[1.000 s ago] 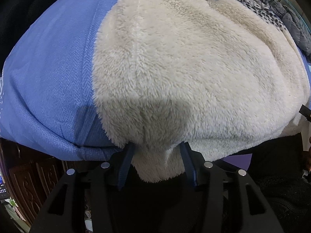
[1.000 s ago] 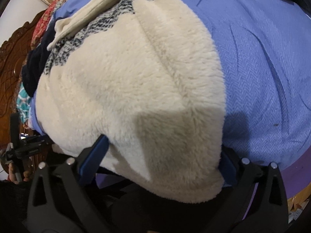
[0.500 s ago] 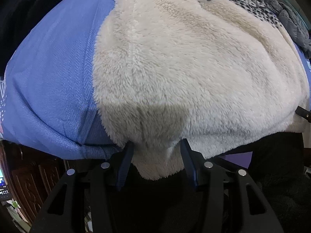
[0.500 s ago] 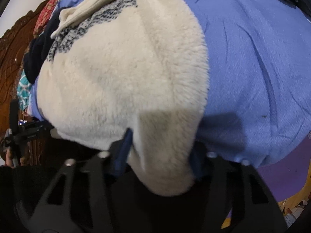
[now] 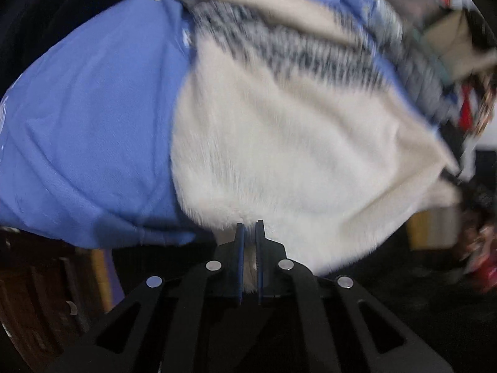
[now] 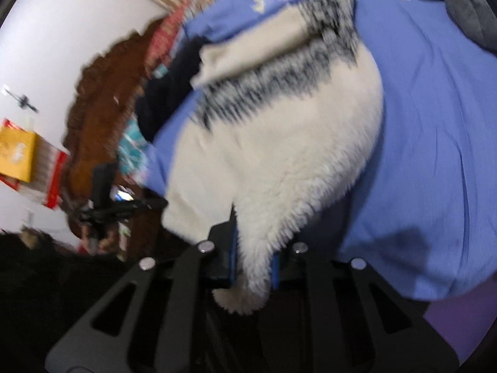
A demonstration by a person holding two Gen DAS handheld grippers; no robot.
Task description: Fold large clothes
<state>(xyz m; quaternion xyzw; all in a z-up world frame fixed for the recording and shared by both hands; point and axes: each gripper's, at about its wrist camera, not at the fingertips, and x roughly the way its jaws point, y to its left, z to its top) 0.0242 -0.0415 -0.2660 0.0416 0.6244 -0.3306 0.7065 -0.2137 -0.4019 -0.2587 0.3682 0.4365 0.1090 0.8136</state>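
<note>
The left gripper (image 5: 249, 233) is closing on the near hem of the cream fleece garment (image 5: 279, 143), its jaws narrowing with a thin pinch of pile between them, while the right gripper (image 6: 253, 261) is closing on the hem's other corner, a thicker fold filling its jaws. The garment is lying on the blue bedspread (image 5: 93, 118), its long axis running from the jaws toward the upper frame, where the black-flecked band (image 6: 273, 84) is sitting. Judged from this, the coming fold is depending on carrying both corners up-frame toward that band; neither hand is looking nearer.
</note>
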